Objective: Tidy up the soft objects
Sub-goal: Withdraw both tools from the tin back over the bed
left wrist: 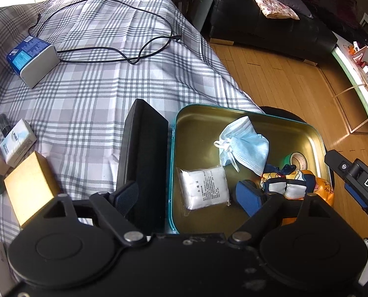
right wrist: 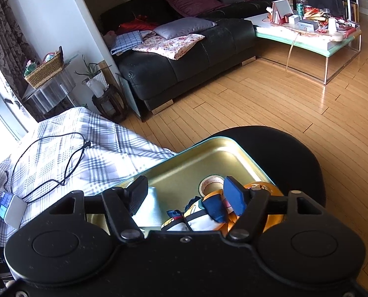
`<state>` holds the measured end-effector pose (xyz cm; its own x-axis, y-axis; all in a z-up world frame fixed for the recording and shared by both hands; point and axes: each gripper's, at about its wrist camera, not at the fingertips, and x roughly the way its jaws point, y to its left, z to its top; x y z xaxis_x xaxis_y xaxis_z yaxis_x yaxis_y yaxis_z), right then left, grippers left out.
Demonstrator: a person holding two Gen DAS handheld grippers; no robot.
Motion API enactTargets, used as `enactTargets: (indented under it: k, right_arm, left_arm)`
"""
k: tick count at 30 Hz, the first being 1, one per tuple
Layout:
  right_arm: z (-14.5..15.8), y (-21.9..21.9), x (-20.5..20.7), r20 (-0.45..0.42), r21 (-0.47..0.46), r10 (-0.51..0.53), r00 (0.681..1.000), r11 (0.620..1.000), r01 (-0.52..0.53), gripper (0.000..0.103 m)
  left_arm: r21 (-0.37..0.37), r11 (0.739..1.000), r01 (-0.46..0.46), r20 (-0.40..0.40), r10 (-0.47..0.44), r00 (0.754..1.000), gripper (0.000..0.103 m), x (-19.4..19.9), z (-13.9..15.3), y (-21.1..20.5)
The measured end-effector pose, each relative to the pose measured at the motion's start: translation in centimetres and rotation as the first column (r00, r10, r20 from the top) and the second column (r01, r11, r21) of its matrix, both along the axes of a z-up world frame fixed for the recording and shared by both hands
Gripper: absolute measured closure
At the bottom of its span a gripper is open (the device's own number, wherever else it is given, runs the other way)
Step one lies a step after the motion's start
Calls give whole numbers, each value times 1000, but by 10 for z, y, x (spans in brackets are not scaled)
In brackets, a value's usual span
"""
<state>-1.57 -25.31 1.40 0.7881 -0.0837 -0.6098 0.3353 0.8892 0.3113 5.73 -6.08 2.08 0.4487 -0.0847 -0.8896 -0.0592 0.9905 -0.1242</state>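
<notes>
Gold-lined tin [left wrist: 184, 133] at the bed's edge already holds the mask [left wrist: 248, 143], cotton pack [left wrist: 203, 188] and plush toy [left wrist: 285, 183]. Both hand-held grippers, left [left wrist: 186, 195] and right [right wrist: 186, 193], hang wide, empty. Probably grabbing the next soft thing.

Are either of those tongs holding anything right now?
No. Both the left tongs and right tongs stand open above the tin; nothing is gripped.
</notes>
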Motion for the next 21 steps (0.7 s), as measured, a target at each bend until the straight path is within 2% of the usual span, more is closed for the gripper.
enactTargets:
  k: [12, 21]
  right_arm:
    - [-1, 2, 3, -12, 4, 14, 1000, 1000, -14, 38]
    - [-4, 1, 7, -29, 27, 17, 999, 1000, -16, 38]
  left_arm:
    - [-15, 1000, -7, -19, 7, 1000, 15, -16, -6, 8]
    - [-35, 999, -33, -9, 33, 999, 15, -24, 2, 24]
